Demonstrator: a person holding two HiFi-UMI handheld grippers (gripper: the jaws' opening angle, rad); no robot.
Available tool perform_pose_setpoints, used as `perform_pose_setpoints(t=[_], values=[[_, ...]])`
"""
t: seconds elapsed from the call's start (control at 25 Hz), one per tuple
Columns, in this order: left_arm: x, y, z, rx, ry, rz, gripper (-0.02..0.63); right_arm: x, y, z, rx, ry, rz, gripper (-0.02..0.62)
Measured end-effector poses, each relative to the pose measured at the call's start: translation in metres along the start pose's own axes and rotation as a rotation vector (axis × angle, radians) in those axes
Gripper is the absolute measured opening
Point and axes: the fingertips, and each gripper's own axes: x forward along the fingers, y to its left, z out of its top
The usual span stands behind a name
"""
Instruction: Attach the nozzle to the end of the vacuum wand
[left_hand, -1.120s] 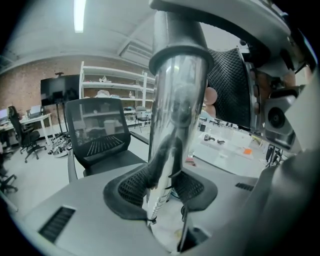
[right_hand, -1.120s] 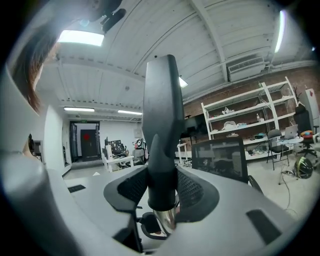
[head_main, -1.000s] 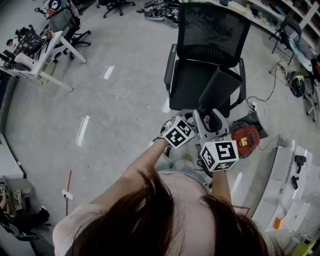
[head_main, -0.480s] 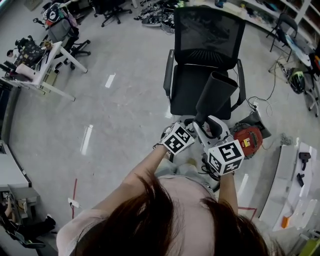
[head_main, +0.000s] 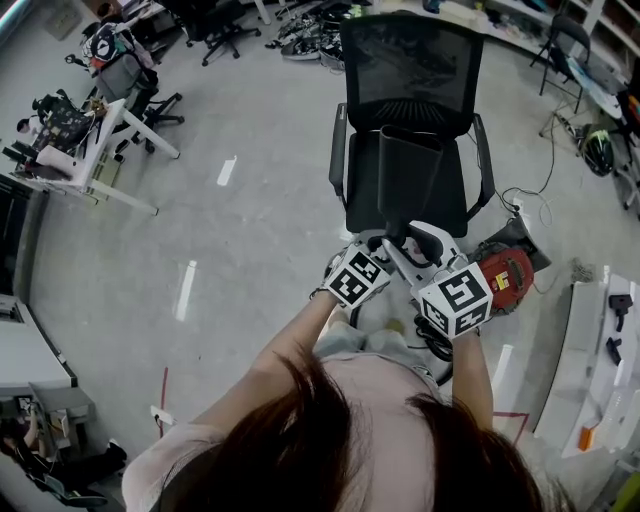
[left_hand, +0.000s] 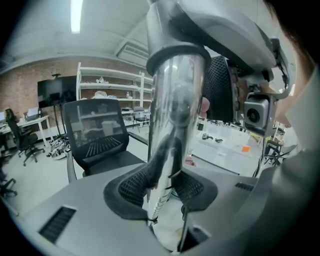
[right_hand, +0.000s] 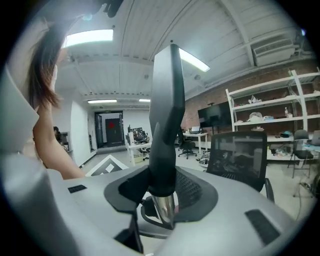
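The dark grey nozzle (head_main: 410, 170) sticks out over the chair seat, with its neck at my grippers. My right gripper (head_main: 424, 243) is shut on that neck (right_hand: 163, 150); its jaws have just been closing with the nozzle between them. A short chrome stub (right_hand: 164, 210) shows below the neck. My left gripper (head_main: 384, 246) is shut on the chrome vacuum wand (left_hand: 175, 105), and both pads (left_hand: 131, 186) press on the tube. The wand's top runs up under my right gripper's grey body (left_hand: 235, 35). How deep the wand sits in the nozzle is hidden.
A black mesh office chair (head_main: 410, 70) stands straight ahead under the nozzle. A red vacuum body (head_main: 505, 277) with cables lies on the floor to the right. White shelving (head_main: 600, 370) is at far right, and desks (head_main: 90, 150) with clutter at far left.
The nozzle has swung from leaning right to pointing straight out over the chair. The right gripper turned with it. The left gripper kept still on the wand.
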Motion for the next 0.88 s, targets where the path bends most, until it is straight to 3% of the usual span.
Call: perform_pose_setpoints(t=[0.2,0.52,0.64,0.88], values=[[0.002,0.005,0.001,0.002,0.011,0.007,0.156,0.0,-0.004,0.0,-0.003,-0.084,-0.147,0.17],[0.004,0.005,0.005,-0.008,0.003,0.043,0.156,-0.004,-0.009,0.001,0.036,-0.091,-0.271,0.169],[0.001,-0.002,0.006,0.01,0.0,0.007,0.156,-0.008,-0.005,0.0,0.031,-0.063,-0.228,0.17],[-0.004,-0.012,0.002,0.045,-0.011,-0.033,0.158,-0.013,0.008,-0.004,0.021,0.061,0.021,0.17]])
